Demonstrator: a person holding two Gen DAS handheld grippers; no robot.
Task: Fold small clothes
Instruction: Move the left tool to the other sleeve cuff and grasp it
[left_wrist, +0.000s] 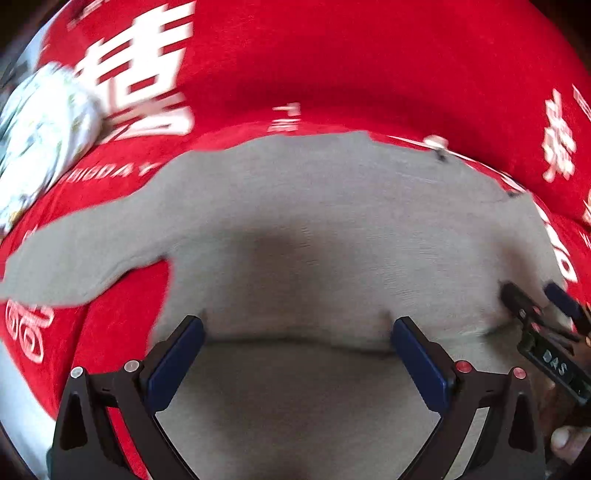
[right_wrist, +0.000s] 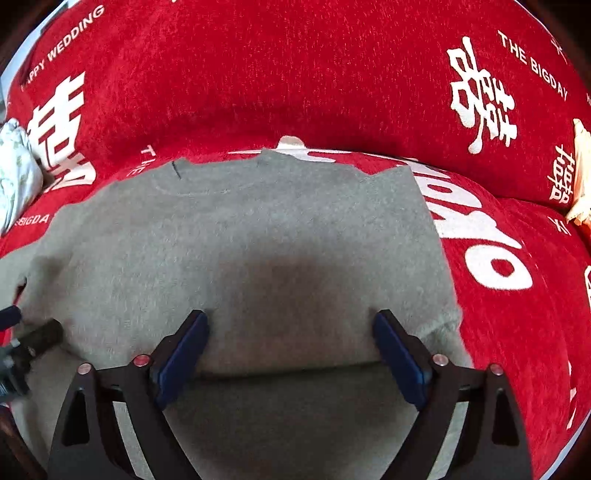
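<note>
— Where is the grey top (right_wrist: 236, 236) right now?

— Spread flat on the red sofa cover (right_wrist: 295, 74), the one printed with white characters and "THE BIGDAY". Its near hem is folded up over the body, making a straight crease close to both tools.

— And the right gripper (right_wrist: 291, 354)?

— Over that folded hem, fingers (right_wrist: 181, 362) spread wide with nothing pinched; the cloth simply lies beneath them.

— The left gripper (left_wrist: 297, 358)?

— Same story: fingers (left_wrist: 175, 365) wide apart above the top's fold, holding nothing (the left view is motion-blurred, so fine detail is lost). One sleeve (left_wrist: 81, 251) stretches out to the left of the top's body.

— Anything else near the top?

— A pale floral-print bundle (right_wrist: 14, 173) lies on the cover well to the top's left, and a cream cloth (right_wrist: 581, 177) far to its right. No containers in sight.
</note>
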